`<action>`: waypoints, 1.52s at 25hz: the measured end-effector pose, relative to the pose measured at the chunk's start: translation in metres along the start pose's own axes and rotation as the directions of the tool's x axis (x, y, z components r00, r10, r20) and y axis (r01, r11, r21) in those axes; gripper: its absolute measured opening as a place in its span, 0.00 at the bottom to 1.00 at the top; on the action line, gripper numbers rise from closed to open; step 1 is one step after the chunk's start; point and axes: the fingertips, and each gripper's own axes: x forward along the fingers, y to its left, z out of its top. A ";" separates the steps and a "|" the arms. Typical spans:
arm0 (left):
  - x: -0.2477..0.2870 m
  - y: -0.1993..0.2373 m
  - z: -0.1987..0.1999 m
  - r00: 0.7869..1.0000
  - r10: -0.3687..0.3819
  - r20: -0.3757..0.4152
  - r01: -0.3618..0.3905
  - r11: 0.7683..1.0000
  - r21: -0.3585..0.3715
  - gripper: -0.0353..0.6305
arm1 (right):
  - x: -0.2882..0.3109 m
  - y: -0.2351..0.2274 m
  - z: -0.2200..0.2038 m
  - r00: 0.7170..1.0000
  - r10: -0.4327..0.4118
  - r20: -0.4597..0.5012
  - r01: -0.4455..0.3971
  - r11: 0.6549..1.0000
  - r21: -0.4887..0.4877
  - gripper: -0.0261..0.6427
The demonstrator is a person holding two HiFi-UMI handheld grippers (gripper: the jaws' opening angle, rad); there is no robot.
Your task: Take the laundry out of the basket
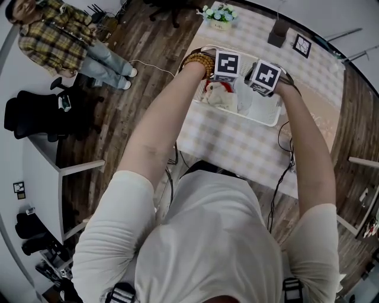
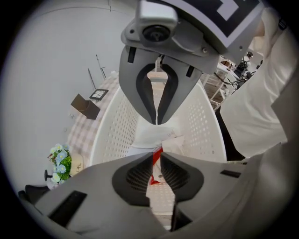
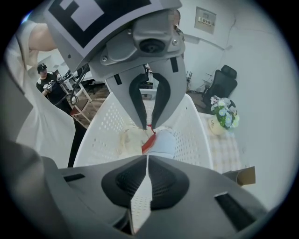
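The left gripper (image 2: pixel 157 154) hangs steeply nose-down over the white perforated laundry basket (image 2: pixel 117 130), its jaws released a narrow way with nothing between the pads; through the slit show a red strip of cloth (image 2: pixel 157 164) and the basket's bottom. The right gripper (image 3: pixel 146 156) hangs just beside it, tips facing the left one's, its jaws barely parted and also empty. The laundry (image 3: pixel 128 137) lies in the bottom of the basket below both sets of tips: a cream bundle, a pale rounded piece (image 3: pixel 164 141) next to it and the red strip between them. Neither gripper has hold of any of it. From the head view both marker cubes sit close together over the basket's far half, and a bead bracelet (image 1: pixel 198 59) circles the left wrist. The basket stands on a table with a pale checked cloth (image 1: pixel 237 148). Farther along that table are a pot of blue and white flowers (image 1: pixel 220 15), a small dark box (image 1: pixel 277 35) and a square marker card (image 1: pixel 302 44). Around it lies a dark wood-plank floor (image 1: pixel 118 118), with a black office chair (image 1: pixel 35 112) to the left and a person in a plaid shirt (image 1: pixel 56 38) sitting beyond it.
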 end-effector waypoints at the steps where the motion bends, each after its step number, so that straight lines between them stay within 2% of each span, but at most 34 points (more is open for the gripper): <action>1: 0.004 0.002 -0.002 1.000 0.001 -0.004 -0.001 1.000 0.000 0.19 | 0.004 -0.001 -0.001 1.000 -0.002 -0.001 0.002 1.000 -0.001 0.09; 3: 0.015 -0.005 -0.001 0.999 -0.039 0.011 0.039 0.999 -0.002 0.23 | 0.013 -0.001 -0.003 1.000 0.000 -0.002 0.000 1.000 0.004 0.12; 5: 0.028 -0.010 0.000 0.997 -0.074 0.024 0.074 0.997 -0.001 0.28 | 0.023 0.000 -0.006 1.000 0.009 -0.005 -0.009 1.000 0.015 0.18; 8: 0.047 0.003 -0.010 0.999 -0.041 -0.007 0.041 0.999 0.010 0.35 | 0.042 -0.001 -0.010 1.000 0.025 -0.007 -0.025 0.999 0.033 0.31; 10: 0.061 0.005 -0.017 0.998 -0.042 -0.035 0.043 0.999 0.007 0.41 | 0.055 0.000 -0.014 0.999 0.044 -0.006 -0.044 0.998 0.047 0.33; 12: 0.070 0.012 -0.030 0.996 -0.021 -0.091 0.020 1.000 -0.008 0.42 | 0.068 0.002 -0.018 0.998 0.068 -0.009 -0.067 0.996 0.057 0.34; 15: 0.091 0.020 -0.031 0.997 -0.020 -0.081 0.022 0.999 0.027 0.43 | 0.090 0.003 -0.023 0.995 0.100 -0.021 -0.098 0.993 0.068 0.37; 19: 0.118 0.014 -0.051 0.985 -0.084 -0.150 0.086 0.996 0.005 0.45 | 0.116 0.007 -0.028 0.989 0.146 -0.033 -0.143 0.986 0.088 0.44; 24: 0.160 -0.005 -0.057 0.980 -0.149 -0.128 0.153 0.988 0.022 0.50 | 0.164 0.023 -0.045 0.977 0.207 -0.053 -0.199 0.972 0.126 0.52; 30: 0.186 -0.001 -0.066 0.974 -0.162 -0.156 0.172 0.984 0.049 0.49 | 0.189 0.021 -0.049 0.973 0.232 -0.021 -0.227 0.963 0.142 0.51; 32: 0.187 -0.001 -0.066 0.975 -0.162 -0.155 0.172 0.983 0.057 0.46 | 0.189 0.023 -0.049 0.971 0.239 -0.023 -0.234 0.964 0.126 0.46; 36: 0.187 -0.001 -0.065 0.978 -0.142 -0.155 0.154 0.986 0.066 0.31 | 0.188 0.029 -0.047 0.968 0.250 -0.017 -0.246 0.962 0.114 0.32; 38: 0.185 -0.001 -0.064 0.979 -0.134 -0.155 0.146 0.987 0.063 0.27 | 0.185 0.030 -0.046 0.970 0.244 -0.018 -0.241 0.964 0.112 0.24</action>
